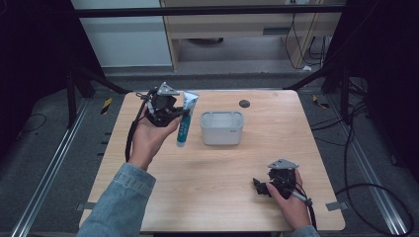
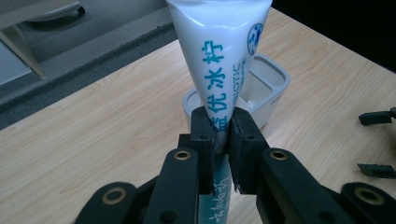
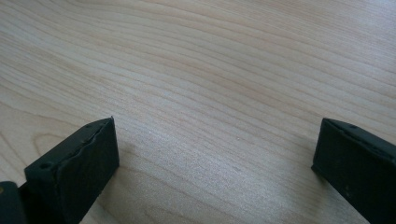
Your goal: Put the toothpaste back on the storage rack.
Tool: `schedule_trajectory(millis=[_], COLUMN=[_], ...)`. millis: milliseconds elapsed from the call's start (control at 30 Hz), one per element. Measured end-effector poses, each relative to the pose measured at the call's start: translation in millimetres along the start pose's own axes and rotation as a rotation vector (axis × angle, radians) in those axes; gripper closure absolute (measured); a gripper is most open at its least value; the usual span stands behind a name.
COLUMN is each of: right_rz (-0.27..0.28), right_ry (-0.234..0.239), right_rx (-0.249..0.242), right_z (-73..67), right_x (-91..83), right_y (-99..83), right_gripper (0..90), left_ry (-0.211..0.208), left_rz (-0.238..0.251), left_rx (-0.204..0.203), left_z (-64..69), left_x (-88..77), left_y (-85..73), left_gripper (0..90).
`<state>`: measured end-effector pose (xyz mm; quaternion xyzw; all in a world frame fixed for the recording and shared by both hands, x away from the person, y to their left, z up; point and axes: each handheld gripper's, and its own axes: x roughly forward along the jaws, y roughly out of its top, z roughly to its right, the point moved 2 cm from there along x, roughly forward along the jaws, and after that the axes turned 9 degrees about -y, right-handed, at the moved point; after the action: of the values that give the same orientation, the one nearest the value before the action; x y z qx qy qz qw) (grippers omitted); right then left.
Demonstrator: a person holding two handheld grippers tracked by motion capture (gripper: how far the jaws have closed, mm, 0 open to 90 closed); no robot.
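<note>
A white toothpaste tube point(image 1: 186, 118) with blue lettering hangs above the table at the back left, and my left gripper point(image 1: 179, 114) is shut on it. In the left gripper view the two black pads pinch the tube point(image 2: 219, 56) near its middle, flat crimped end away from the camera; my left gripper point(image 2: 220, 128) points toward a white rectangular tub point(image 2: 266, 84). That open tub point(image 1: 222, 127) stands at the table's centre back, just right of the tube. My right gripper point(image 1: 260, 187) rests low near the front right, jaws wide apart point(image 3: 215, 154) over bare wood.
The wooden table point(image 1: 207, 192) has a small dark round mark point(image 1: 244, 103) near its back edge. Cables trail on the floor at the right point(image 1: 365, 187). A dark frame bar and furniture stand beyond the table's far edge.
</note>
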<state>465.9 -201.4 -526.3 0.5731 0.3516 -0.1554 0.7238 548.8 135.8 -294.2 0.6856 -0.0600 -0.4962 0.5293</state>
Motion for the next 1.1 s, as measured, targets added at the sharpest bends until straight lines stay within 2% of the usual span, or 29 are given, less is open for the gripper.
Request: schedule_trajectory(millis=[500,633,767,1100], right_rz=[0.0,0.0,0.005,0.002], right_ry=[0.0,0.0,-0.009,-0.009], right_rx=[0.002,0.002,-0.022,-0.007], right_z=[-0.1,-0.1,1.2,0.2], right_x=[0.0,0.0,0.9,0.6], right_y=[0.1,0.0,-0.4,0.0], right_gripper=[0.4,0.4,0.4,0.4], left_ry=[-0.018,-0.019,-0.017,-0.017], left_rz=[0.035,0.057,0.057,0.063], left_rx=[0.043,0.043,0.051,0.066], left_z=[15.2,18.8,22.1,28.2], left_x=[2.0,1.3,2.4,9.0], left_y=[28.7,35.0,39.5,50.7], left_gripper=[81.0,81.0,81.0,80.9])
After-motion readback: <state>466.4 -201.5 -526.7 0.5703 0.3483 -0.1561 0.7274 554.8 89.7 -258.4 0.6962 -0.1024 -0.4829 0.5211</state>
